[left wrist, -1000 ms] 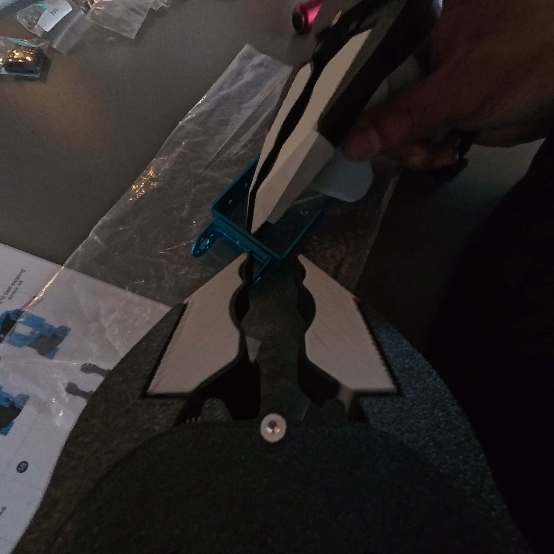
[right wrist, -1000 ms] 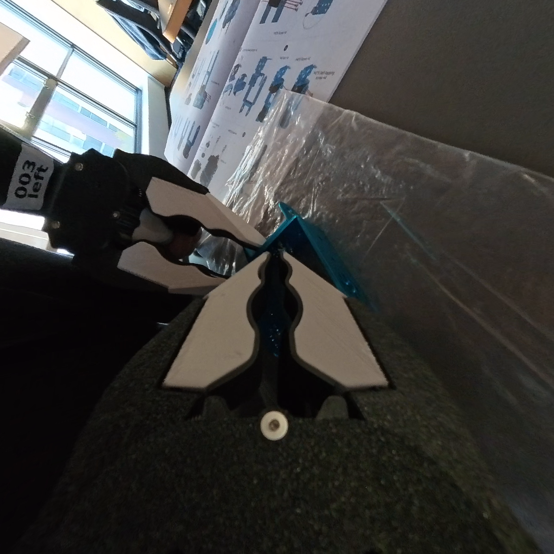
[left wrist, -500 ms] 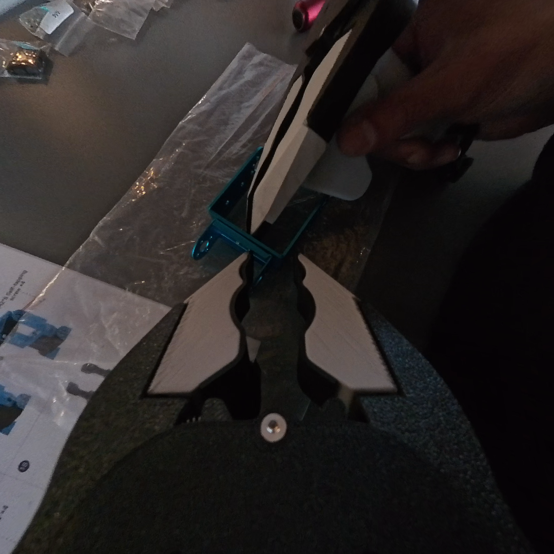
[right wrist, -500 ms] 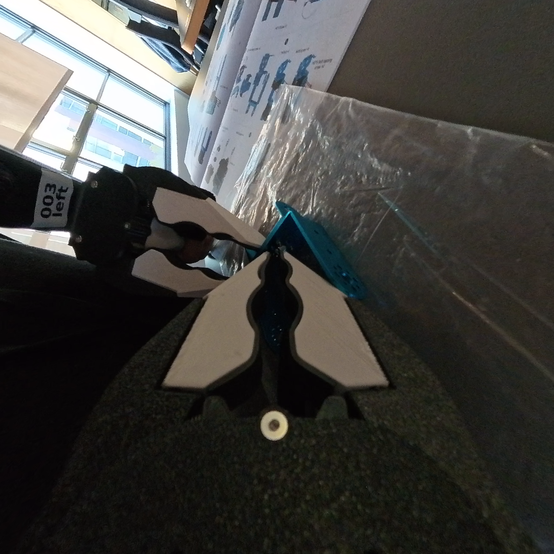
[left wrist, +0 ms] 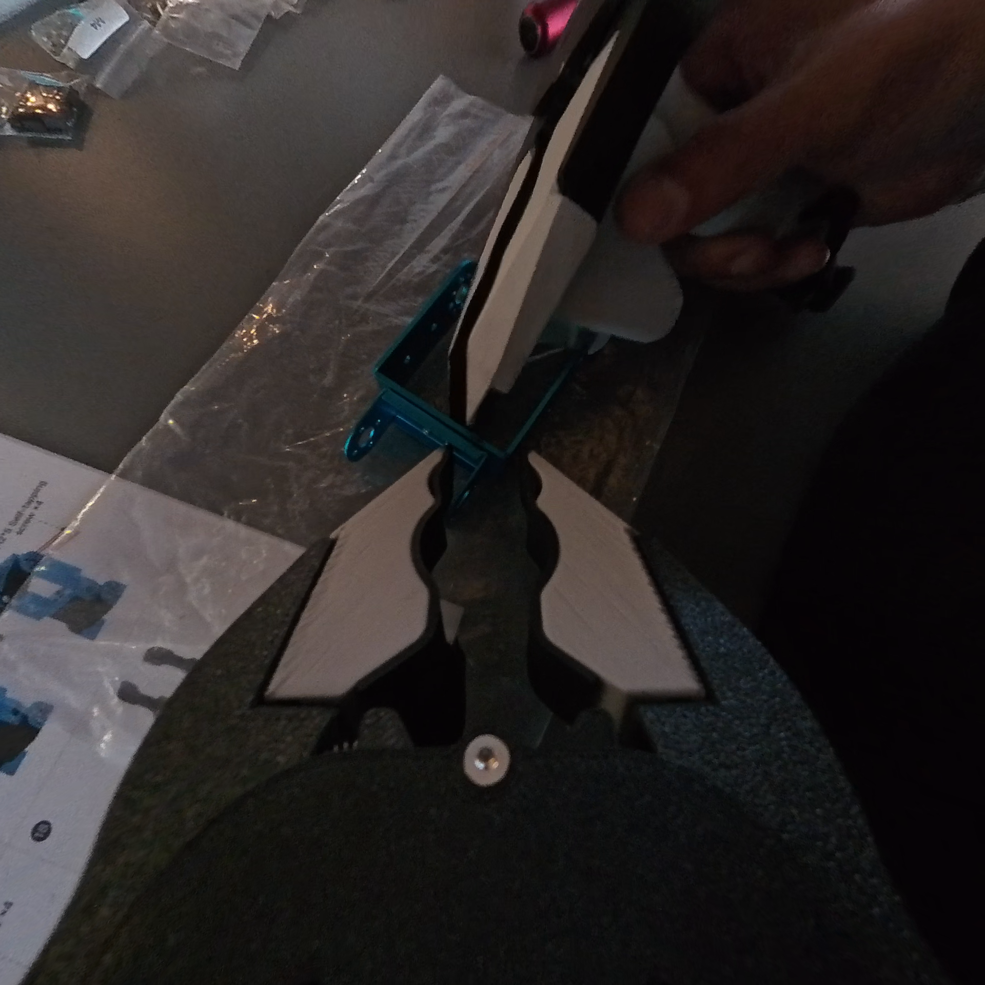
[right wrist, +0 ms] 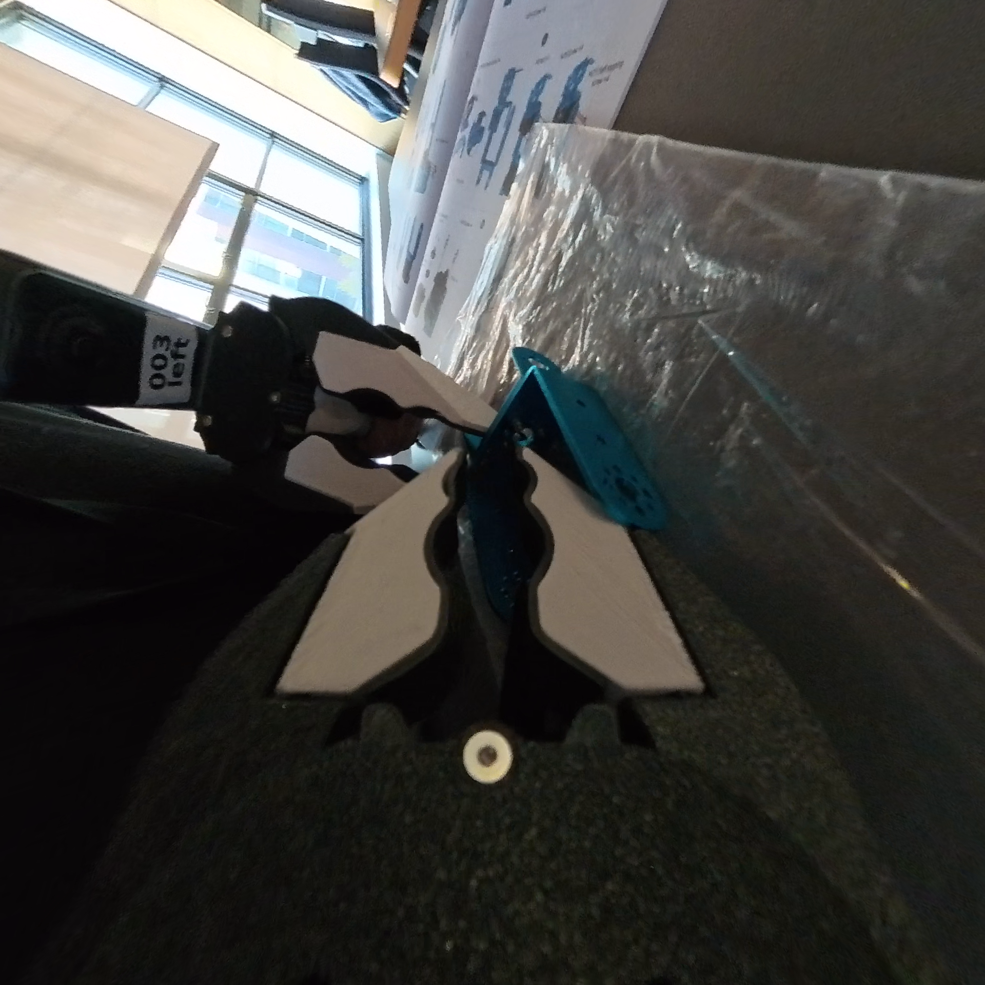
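Observation:
A blue metal U-shaped bracket (left wrist: 421, 336) stands on a clear plastic sheet (left wrist: 256, 346) on the grey table. My left gripper (left wrist: 487, 461) is open, with the bracket's small end flange between its tips, close to the left finger. My right gripper (left wrist: 461, 405), held by a hand (left wrist: 799, 106), comes down from above over the bracket's near wall. In the right wrist view the right gripper (right wrist: 491, 455) has its jaws a little apart, with the bracket's plate (right wrist: 597, 442) slanting between them. The left gripper's upper finger (right wrist: 373, 368) touches the bracket there.
A printed instruction sheet (left wrist: 106, 559) lies at the left, partly under the plastic. Small clear bags of parts (left wrist: 160, 32) and a dark part in a bag (left wrist: 42, 112) lie at the far left. A pink cylinder (left wrist: 543, 21) lies at the back. Windows show in the right wrist view (right wrist: 298, 234). The tips of both grippers are at nearly the same place.
The right gripper's jaws have spread a little around the bracket's plate and its view has tilted. The left gripper and the bracket have hardly moved.

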`<state>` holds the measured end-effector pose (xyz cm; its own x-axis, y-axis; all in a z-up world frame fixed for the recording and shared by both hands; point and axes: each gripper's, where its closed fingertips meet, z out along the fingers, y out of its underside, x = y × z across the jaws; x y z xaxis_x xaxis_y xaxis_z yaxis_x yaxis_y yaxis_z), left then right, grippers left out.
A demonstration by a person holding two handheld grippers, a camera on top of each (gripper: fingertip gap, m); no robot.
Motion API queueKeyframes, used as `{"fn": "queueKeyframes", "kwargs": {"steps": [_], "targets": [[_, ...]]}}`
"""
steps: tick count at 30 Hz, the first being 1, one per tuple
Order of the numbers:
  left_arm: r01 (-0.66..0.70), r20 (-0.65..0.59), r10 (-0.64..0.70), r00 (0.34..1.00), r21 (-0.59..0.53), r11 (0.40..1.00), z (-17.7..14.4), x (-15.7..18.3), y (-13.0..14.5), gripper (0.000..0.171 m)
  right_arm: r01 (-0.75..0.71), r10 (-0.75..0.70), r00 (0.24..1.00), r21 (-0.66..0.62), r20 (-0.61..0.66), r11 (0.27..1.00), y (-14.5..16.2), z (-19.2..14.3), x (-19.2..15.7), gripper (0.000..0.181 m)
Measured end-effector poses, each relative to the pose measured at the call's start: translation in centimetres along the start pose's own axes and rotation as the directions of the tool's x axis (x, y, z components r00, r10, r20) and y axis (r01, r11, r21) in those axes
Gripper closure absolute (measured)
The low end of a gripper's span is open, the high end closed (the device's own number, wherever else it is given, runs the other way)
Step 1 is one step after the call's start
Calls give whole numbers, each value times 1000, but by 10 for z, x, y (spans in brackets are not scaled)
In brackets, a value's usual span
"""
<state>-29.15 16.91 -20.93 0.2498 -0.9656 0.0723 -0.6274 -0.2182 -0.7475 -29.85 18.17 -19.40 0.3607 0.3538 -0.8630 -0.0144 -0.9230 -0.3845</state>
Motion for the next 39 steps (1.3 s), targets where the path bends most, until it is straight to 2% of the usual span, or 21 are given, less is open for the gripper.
{"fn": "queueKeyframes", "kwargs": {"steps": [7, 9, 11, 13, 14, 15, 16, 18, 21, 26, 29, 32, 34, 37, 39], "targets": [[-2, 2, 2, 1000, -4, 1000, 0, 0, 0, 148, 61, -61, 998, -14, 15, 998, 1, -3, -8, 163], [1, 6, -1, 1000, -5, 1000, 1, -1, 0, 148, 139, -139, 990, -15, -11, 990, -3, -8, -12, 167], [-3, 9, 3, 1000, -8, 1000, 0, -1, 0, 148, 278, -278, 959, -4, -49, 961, -11, -18, -18, 168], [-7, 10, 7, 1000, -10, 1000, 0, 0, 1, 149, 461, -460, 874, -31, -155, 887, -19, -30, -15, 160], [-8, 8, 8, 1000, -10, 1000, 0, 0, 1, 149, 537, -541, 812, -85, -219, 839, -20, -35, -8, 152], [-7, 5, 7, 1000, -10, 1000, 0, 0, 1, 148, 591, -609, 757, -151, -237, 792, -15, -37, -3, 137], [-5, 3, 5, 1000, -9, 1000, 0, 0, 1, 148, 627, -660, 714, -208, -233, 751, -10, -39, 0, 118], [-7, -7, 7, 1000, -9, 1000, 0, 1, 1, 146, 675, -721, 645, -254, -253, 693, -7, -39, 8, 109], [-30, -8, 29, 1000, -19, 999, 0, 2, 1, 143, 662, -748, 615, -351, -250, 662, 6, -36, 25, 92], [-64, -68, 64, 996, -7, 998, -11, 6, 0, 131, 686, -796, 544, -407, -264, 604, 4, -31, 34, 98], [-91, -91, 94, 991, 42, 995, -30, -9, -9, 123, 691, -813, 520, -431, -260, 580, 2, -30, 36, 105], [-184, -154, 184, 971, 17, 983, -29, -20, -7, 95, 712, -832, 500, -432, -241, 553, 2, -31, 35, 112], [-278, -199, 273, 941, 2, 960, -18, -19, -5, 85, 722, -838, 494, -426, -233, 545, 1, -32, 34, 114], [-369, -240, 353, 904, -23, 929, 2, -17, -5, 81, 718, -819, 530, -398, -219, 571, 0, -32, 31, 116], [-373, -262, 354, 898, -26, 927, 12, -17, -8, 85, 710, -789, 579, -350, -203, 611, -1, -34, 26, 117]]}}
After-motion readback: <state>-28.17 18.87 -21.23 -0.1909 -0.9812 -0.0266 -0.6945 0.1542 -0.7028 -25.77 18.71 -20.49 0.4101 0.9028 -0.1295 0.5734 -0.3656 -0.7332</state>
